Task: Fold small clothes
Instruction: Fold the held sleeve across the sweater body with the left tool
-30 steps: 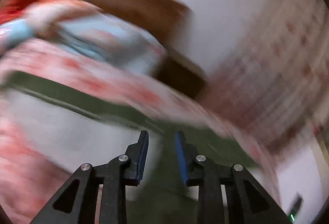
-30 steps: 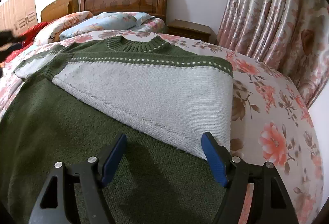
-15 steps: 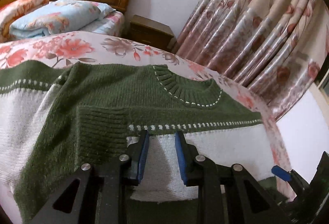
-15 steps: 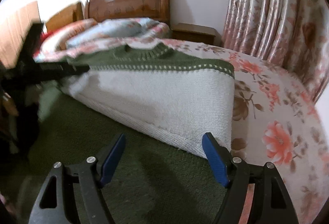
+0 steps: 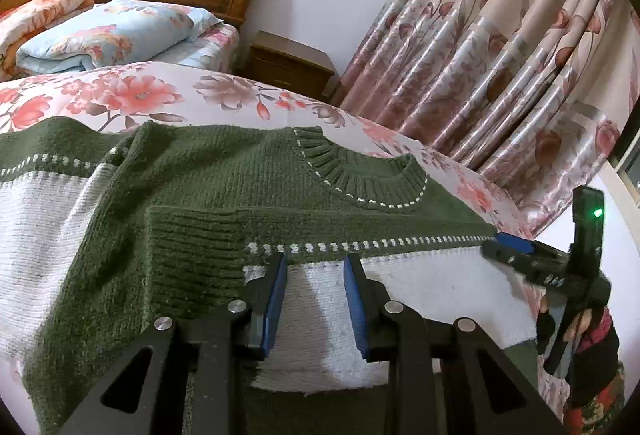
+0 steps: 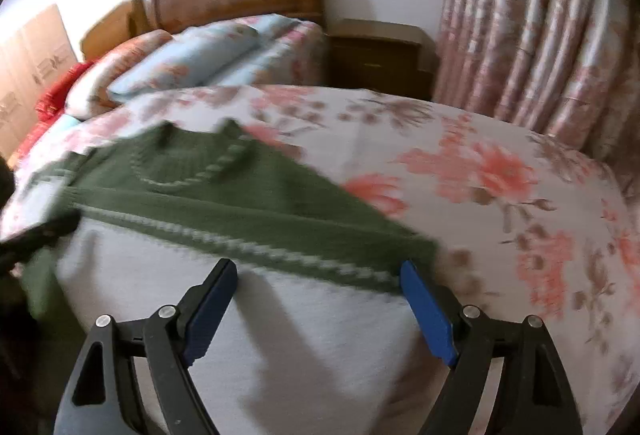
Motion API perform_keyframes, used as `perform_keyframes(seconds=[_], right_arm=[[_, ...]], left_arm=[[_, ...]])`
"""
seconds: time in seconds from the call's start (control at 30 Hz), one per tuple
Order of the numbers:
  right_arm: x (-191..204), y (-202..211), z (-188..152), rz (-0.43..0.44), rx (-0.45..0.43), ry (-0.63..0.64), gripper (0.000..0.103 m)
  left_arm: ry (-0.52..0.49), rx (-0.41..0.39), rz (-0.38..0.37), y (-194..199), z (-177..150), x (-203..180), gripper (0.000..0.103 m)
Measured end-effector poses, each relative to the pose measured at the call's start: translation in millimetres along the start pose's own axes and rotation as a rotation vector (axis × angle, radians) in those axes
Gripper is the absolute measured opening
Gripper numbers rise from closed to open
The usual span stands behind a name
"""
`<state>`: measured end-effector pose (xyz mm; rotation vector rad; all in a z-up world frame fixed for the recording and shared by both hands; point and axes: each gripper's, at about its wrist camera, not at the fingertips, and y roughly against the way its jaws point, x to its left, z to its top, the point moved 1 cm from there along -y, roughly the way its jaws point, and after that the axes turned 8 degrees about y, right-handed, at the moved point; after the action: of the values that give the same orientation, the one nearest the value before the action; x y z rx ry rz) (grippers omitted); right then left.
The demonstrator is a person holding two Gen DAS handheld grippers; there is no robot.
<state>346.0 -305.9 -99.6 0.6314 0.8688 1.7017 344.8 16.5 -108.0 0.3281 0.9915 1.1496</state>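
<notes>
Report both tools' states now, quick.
Left tool: open, narrow gap, holding nothing, over the sweater.
Right tool: wide open, holding nothing, over the sweater's white panel.

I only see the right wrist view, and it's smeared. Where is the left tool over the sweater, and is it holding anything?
Observer: The left tool is over the sweater's white panel, just below the dotted stripe. Its jaws are slightly apart with nothing between them.
Operator: Is a sleeve folded in?
Observer: Yes, one sleeve lies across the chest, and its ribbed cuff is just left of that tool.
Operator: And my right tool?
Observer: In the left wrist view, the right tool shows at the sweater's right edge, by the stripe's end.
</notes>
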Motion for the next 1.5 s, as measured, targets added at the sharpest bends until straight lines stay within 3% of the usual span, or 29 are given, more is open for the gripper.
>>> perform_keyframes(seconds=[0.1, 0.17, 0.27, 0.37, 0.57, 0.63, 0.7, 0.83, 0.97, 1.1, 1.17, 1.27, 1.33, 1.4, 1.5], right_arm=[[-6.3, 10.3, 5.8, 0.035, -0.043, -0.062, 0.103], [0.2, 10.4, 14.8, 0.032, -0.059, -0.029, 0.103], [16.9, -6.1, 28.2, 0.082, -0.027, 0.038, 0.103], [20.9, -34.9, 35.1, 0.095, 0.081, 0.084, 0.103], [17.9, -28.3, 52.5, 0.086, 0.046, 0.014, 0.103], [20.0, -37.9, 53.6, 0.109, 0.082, 0.026, 0.103], [20.7, -45.4, 53.5, 0.076, 0.105, 0.066, 0.103], [17.3, -20.6, 47.0, -0.013, 0.092, -0.034, 0.103], [40.2, 47.1, 12.1, -0.012, -0.03, -0.006, 0.103], [80.3, 86.0, -49.6, 0.09, -0.048, 0.084, 0.103], [94.5, 92.3, -83.2, 0.142, -0.005, 0.099, 0.103], [93.6, 87.6, -123.2, 0.027, 0.078, 0.096, 0.103], [94.3, 97.9, -140.0, -0.016, 0.023, 0.14, 0.103], [92.4, 105.9, -151.0, -0.08, 0.067, 0.119, 0.103], [98.4, 129.7, -155.2, -0.098, 0.037, 0.097, 0.103]], left_arm=[[0.0, 0.0, -0.002, -0.5, 0.8, 0.5, 0.03], [0.0, -0.001, -0.002, -0.1, 0.7, 0.4, 0.03], [0.001, 0.0, -0.003, 0.0, 0.8, 0.6, 0.03], [0.0, -0.001, -0.001, -0.2, 0.9, 0.3, 0.03], [-0.002, -0.003, -0.001, -0.9, 1.0, -0.1, 0.03], [0.0, -0.003, -0.002, -1.2, 1.1, -0.2, 0.03], [0.0, -0.003, -0.003, -0.8, 0.9, -0.3, 0.03], [0.006, -0.004, -0.008, 0.2, 1.6, 0.5, 0.03], [0.009, -0.004, -0.011, 0.5, 1.6, 1.0, 0.03], [0.01, -0.005, -0.011, 0.7, 1.6, 0.9, 0.03], [0.009, -0.005, -0.009, 0.6, 1.7, 0.9, 0.03], [0.005, -0.006, -0.005, 0.8, 1.8, 0.1, 0.03], [0.008, 0.016, -0.002, 4.7, 0.8, 0.6, 0.03], [0.04, 0.045, 0.014, 19.5, -7.2, 1.8, 0.03], [0.041, 0.089, -0.049, 55.6, -36.3, 1.5, 0.03]])
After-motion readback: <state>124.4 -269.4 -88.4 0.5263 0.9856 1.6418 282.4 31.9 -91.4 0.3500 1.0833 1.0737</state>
